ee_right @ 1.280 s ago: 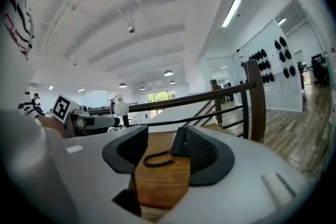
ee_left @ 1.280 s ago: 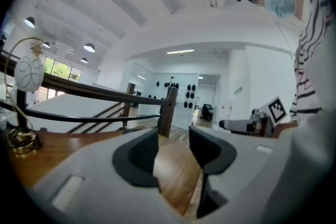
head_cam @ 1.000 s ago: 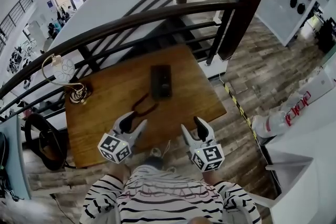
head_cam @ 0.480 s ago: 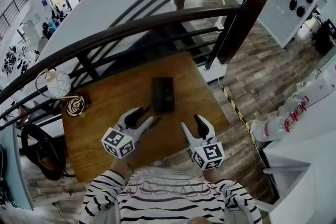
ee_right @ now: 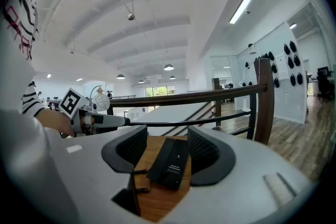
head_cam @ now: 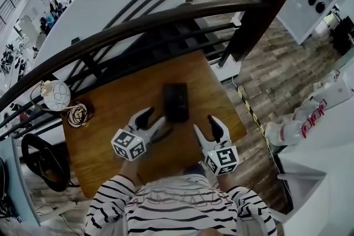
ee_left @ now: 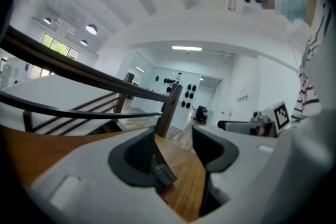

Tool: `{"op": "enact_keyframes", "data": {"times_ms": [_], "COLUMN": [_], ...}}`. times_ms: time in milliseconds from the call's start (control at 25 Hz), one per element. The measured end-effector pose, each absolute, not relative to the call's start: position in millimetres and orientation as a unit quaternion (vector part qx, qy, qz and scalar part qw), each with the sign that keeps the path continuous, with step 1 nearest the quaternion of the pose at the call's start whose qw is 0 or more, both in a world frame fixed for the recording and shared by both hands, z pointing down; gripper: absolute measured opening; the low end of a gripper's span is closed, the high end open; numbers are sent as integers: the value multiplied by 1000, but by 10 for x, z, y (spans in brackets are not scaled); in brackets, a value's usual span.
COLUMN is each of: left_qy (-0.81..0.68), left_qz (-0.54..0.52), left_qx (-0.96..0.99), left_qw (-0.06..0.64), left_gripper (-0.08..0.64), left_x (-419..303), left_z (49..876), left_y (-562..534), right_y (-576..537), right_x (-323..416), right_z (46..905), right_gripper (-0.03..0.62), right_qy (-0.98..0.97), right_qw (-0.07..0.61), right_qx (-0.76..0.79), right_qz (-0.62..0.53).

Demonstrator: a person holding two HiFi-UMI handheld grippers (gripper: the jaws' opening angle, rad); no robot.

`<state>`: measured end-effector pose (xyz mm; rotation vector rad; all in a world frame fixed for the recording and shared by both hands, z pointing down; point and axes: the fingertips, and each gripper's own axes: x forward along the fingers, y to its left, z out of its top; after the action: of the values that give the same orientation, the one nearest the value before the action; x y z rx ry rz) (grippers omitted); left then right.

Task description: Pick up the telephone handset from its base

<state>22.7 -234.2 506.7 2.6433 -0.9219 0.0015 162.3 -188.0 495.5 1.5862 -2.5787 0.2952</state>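
Note:
A black telephone [head_cam: 175,102] lies flat in the middle of the brown wooden table [head_cam: 116,102], its handset [ee_right: 160,157] resting along one side of the base [ee_right: 176,165]. A dark coiled cord [ee_right: 139,170] trails from it toward me. My left gripper [head_cam: 153,119] hovers just short of the phone's near left corner; its jaws are opening, nothing between them. In the left gripper view the phone's corner [ee_left: 163,173] peeks past the left jaw. My right gripper [head_cam: 206,125] stands open to the phone's near right, apart from it, and the phone shows ahead between its jaws.
A white globe lamp [head_cam: 55,95] on a wire stand [head_cam: 81,113] sits at the table's left edge. A dark curved railing [head_cam: 138,25] with a thick post [head_cam: 254,19] runs behind the table, stairs beyond. A black chair [head_cam: 44,160] stands at the lower left.
Both grippers have moved forward over the table toward the telephone. The left one is now close beside its near corner with wider jaws.

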Motion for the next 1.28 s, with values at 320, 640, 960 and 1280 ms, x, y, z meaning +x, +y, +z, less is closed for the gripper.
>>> {"op": "enact_keyframes", "data": {"times_ms": [320, 640, 960, 1280], "left_qy": [-352, -385, -371, -354], "left_qz": [11, 42, 56, 71], "left_qx": [914, 891, 883, 873], "left_qw": [201, 237, 282, 329], "left_gripper": [230, 241, 241, 256], "left_x": [290, 360, 454, 515], "left_z": [5579, 5976, 6399, 6840], "left_y": [-2834, -3269, -3599, -3769], "right_y": [-2425, -2919, -3265, -3351], "right_x": [1525, 1449, 1453, 1316], "right_z": [5349, 5805, 6260, 6644], "right_gripper": [236, 255, 255, 255], "right_qy": [-885, -911, -917, -924], "right_qw": [100, 149, 211, 250], "right_qx": [446, 373, 333, 288], "right_qz": [82, 95, 61, 32]}}
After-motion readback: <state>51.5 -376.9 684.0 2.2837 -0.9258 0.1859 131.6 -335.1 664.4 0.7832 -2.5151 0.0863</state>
